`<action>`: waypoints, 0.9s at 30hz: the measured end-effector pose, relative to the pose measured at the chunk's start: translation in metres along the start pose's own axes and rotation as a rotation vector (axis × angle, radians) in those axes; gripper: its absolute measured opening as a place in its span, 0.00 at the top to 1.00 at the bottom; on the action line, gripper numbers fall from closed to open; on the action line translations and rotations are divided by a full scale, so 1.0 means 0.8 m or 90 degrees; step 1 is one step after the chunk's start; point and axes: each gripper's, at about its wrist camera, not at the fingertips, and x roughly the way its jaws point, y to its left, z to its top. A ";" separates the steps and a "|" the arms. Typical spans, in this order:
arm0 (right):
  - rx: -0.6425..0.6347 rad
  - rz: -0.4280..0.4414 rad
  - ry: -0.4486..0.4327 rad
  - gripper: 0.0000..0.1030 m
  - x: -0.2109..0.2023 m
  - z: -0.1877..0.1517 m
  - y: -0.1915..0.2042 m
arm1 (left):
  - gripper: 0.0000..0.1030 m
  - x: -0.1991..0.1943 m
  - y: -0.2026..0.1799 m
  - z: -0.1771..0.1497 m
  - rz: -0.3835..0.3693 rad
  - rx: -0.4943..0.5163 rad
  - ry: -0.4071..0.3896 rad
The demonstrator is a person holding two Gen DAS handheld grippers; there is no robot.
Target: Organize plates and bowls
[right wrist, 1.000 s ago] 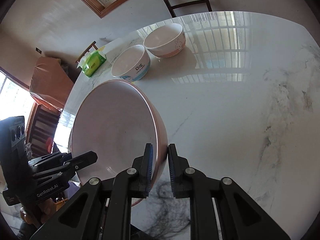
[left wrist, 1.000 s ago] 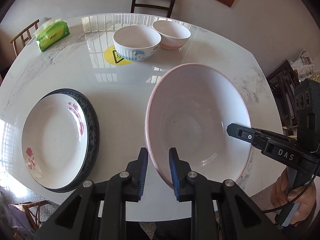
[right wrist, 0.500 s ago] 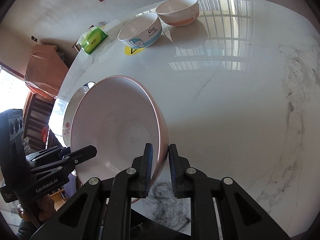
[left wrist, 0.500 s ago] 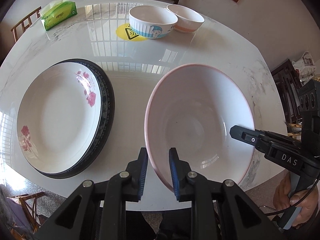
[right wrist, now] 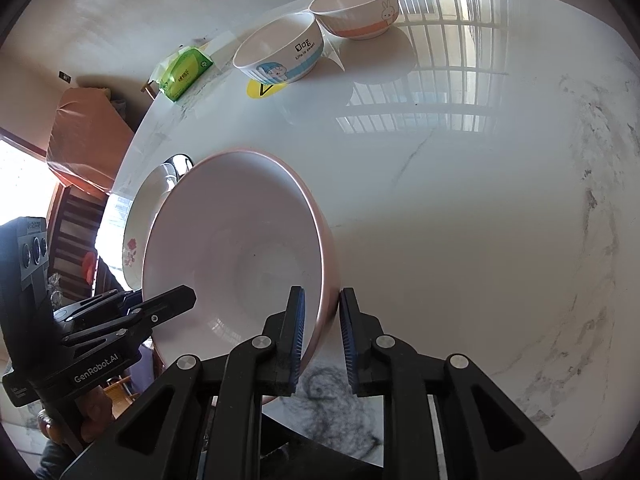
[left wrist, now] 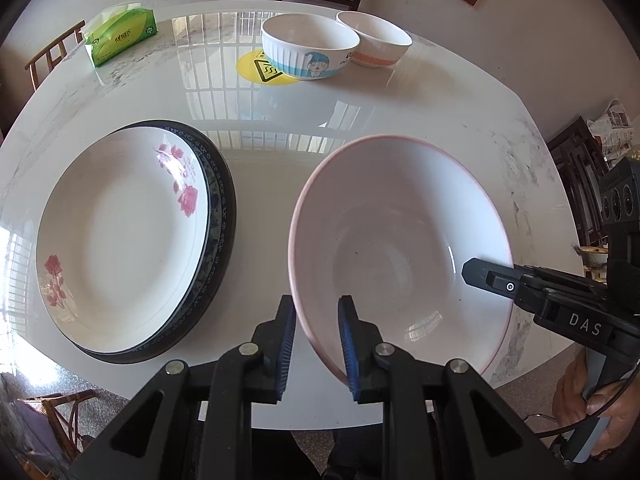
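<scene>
A large white bowl with a pink rim (left wrist: 400,240) is held in the air between both grippers, above the table's near side. My left gripper (left wrist: 316,344) is shut on its near-left rim. My right gripper (right wrist: 322,336) is shut on the opposite rim of the same bowl (right wrist: 240,248); it also shows in the left wrist view (left wrist: 480,274). To the left, a white plate with pink flowers (left wrist: 120,232) lies stacked on a dark blue-rimmed plate (left wrist: 224,208). At the far side stand a blue-striped bowl (left wrist: 310,46) and an orange-banded bowl (left wrist: 376,42).
A green tissue pack (left wrist: 120,34) lies at the far left of the white marble table (left wrist: 360,104). A yellow sticker (left wrist: 256,70) sits under the blue-striped bowl. Chairs stand around the table; the table's edge is close below the grippers.
Both grippers have lifted the large bowl higher and drawn it back toward the near edge; the far bowls and the plate stack now show more from above. The grip is unchanged.
</scene>
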 end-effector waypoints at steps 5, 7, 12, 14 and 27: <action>0.007 0.025 -0.009 0.77 -0.001 -0.002 -0.003 | 0.78 -0.001 0.000 -0.002 0.013 0.016 -0.023; 0.003 0.025 -0.020 0.77 -0.004 -0.004 -0.002 | 0.78 -0.004 0.000 -0.002 0.016 0.019 -0.033; -0.006 0.023 -0.048 0.72 -0.013 -0.007 -0.001 | 0.75 -0.019 -0.006 -0.006 0.054 0.055 -0.079; -0.009 0.019 -0.063 0.68 -0.018 -0.008 -0.002 | 0.73 -0.025 -0.008 -0.008 0.069 0.069 -0.096; -0.018 -0.013 -0.124 0.63 -0.045 -0.002 -0.018 | 0.73 -0.062 -0.021 -0.017 0.169 0.137 -0.206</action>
